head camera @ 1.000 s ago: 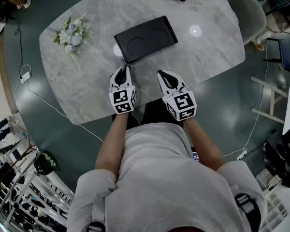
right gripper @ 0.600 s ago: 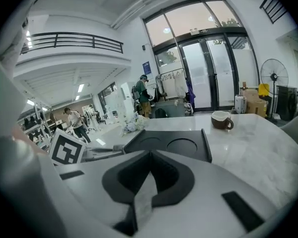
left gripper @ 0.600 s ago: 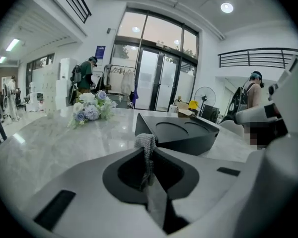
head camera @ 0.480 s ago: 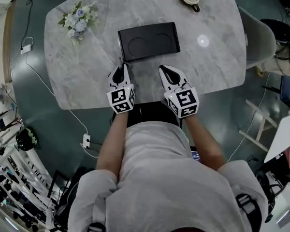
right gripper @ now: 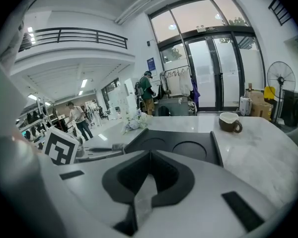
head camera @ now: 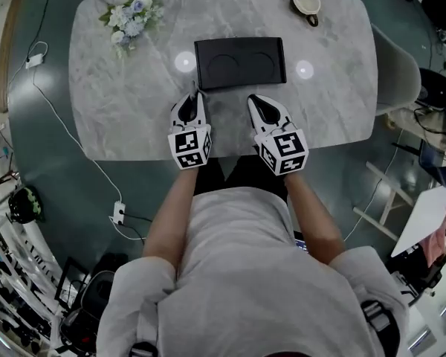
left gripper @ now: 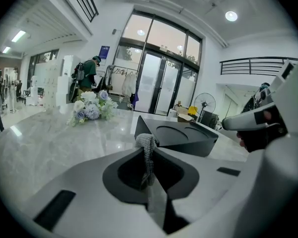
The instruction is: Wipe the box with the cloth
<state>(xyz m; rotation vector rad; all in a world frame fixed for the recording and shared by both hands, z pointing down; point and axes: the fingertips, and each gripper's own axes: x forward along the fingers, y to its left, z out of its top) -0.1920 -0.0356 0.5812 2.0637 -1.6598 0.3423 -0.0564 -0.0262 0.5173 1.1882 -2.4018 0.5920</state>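
Observation:
A flat black box (head camera: 240, 62) with two round recesses lies on the marble table (head camera: 119, 103), its long side facing me. My left gripper (head camera: 194, 97) sits just short of the box's near left corner and is shut on a small grey knitted cloth (left gripper: 146, 144), which sticks up between its jaws. In the left gripper view the box (left gripper: 181, 138) lies right behind the cloth. My right gripper (head camera: 253, 101) hovers in front of the box's near edge, shut with nothing in it. In the right gripper view the box (right gripper: 184, 148) lies straight ahead.
A bunch of pale flowers (head camera: 131, 17) lies at the table's far left and a cup (head camera: 308, 4) stands at the far right. A pale chair (head camera: 398, 65) is by the table's right end. A cable and plug (head camera: 119, 213) lie on the floor at left. People stand in the background.
The head view has swung, so the box now lies square to me. Both grippers keep their places before its near edge; the right one has shifted slightly sideways. The jaws are unchanged.

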